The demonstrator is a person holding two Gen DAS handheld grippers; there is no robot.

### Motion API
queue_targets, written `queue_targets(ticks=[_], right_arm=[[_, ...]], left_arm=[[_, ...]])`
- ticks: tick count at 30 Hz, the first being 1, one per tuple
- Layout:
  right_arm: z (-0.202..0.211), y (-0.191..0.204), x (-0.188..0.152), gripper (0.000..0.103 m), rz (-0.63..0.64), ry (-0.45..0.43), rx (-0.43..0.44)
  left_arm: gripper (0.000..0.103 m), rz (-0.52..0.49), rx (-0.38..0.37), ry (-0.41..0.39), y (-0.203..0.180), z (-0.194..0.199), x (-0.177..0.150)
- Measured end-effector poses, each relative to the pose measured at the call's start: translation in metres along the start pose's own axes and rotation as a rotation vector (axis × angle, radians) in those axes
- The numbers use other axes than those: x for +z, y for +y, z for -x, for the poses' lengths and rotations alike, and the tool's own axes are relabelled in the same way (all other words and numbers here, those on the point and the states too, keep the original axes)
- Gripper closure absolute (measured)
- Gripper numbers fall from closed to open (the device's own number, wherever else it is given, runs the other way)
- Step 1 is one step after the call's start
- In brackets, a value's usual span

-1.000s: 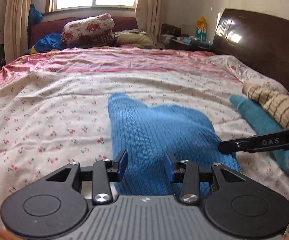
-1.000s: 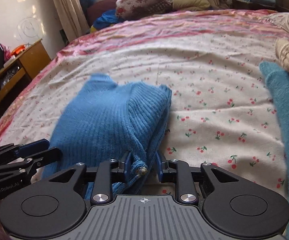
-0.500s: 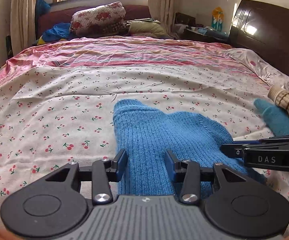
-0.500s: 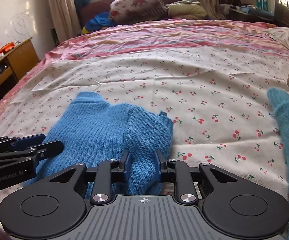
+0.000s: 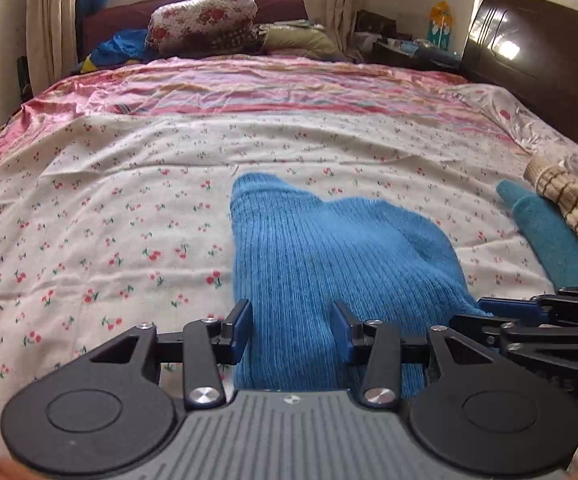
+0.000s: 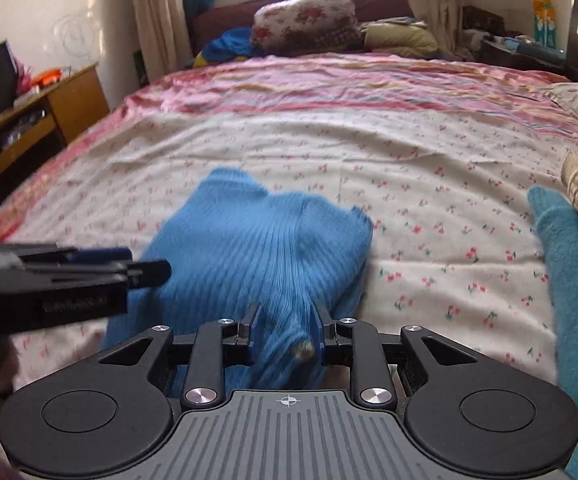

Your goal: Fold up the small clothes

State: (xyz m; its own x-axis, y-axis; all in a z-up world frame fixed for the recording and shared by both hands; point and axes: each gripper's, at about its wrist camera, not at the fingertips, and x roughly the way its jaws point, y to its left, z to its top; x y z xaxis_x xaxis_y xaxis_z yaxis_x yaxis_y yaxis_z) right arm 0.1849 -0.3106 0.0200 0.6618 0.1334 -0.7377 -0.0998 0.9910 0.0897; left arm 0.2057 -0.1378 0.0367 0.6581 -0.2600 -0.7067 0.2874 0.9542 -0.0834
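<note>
- Left wrist view: the left gripper (image 5: 291, 330) had its jaws spread wide over the near edge of the blue knit sweater (image 5: 329, 264), pads clear of the fabric, gripping nothing.
- Sweater lay folded on the cherry-print sheet (image 5: 89, 220), dead center, running toward 12 o'clock.
- At 3 o'clock, a teal garment (image 5: 549, 236) sat beside a striped beige knit (image 5: 573, 200).
- Right wrist view: the right gripper (image 6: 285, 330) was clamped on a bunched fold of sweater (image 6: 265, 240) at 6 o'clock.

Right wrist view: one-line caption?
Right claw pinches blue sweater on floral sheet; left claw hovers alongside.
</note>
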Motion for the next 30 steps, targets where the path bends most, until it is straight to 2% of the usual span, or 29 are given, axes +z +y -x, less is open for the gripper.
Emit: queue_targets(ticks=[2, 5, 10, 16, 23, 30], right_arm=[[-0.011, -0.007, -0.003, 0.079, -0.039, 0.037, 0.005], [-0.008, -0.012, -0.002, 0.079, -0.102, 0.039, 0.017], [0.018, 0.0, -0.005, 0.079, -0.05, -0.026, -0.006], [-0.001, -0.001, -0.014, 0.079, -0.064, 0.047, -0.045], [0.028, 0.006, -0.013, 0.079, -0.055, -0.001, -0.061], [0.038, 0.008, -0.019, 0.079, -0.061, 0.015, -0.084]], left_arm=[[0.052, -0.006, 0.009, 0.022, -0.002, -0.003, -0.002], [0.052, 0.031, 0.002, 0.041, 0.0, 0.001, -0.002], [0.052, 0.057, -0.016, 0.037, 0.002, 0.017, -0.01], [0.049, 0.025, 0.007, 0.1, -0.004, 0.009, -0.026], [0.049, 0.046, 0.0, 0.119, -0.004, 0.02, -0.033], [0.049, 0.047, -0.001, 0.115, -0.006, 0.036, -0.04]])
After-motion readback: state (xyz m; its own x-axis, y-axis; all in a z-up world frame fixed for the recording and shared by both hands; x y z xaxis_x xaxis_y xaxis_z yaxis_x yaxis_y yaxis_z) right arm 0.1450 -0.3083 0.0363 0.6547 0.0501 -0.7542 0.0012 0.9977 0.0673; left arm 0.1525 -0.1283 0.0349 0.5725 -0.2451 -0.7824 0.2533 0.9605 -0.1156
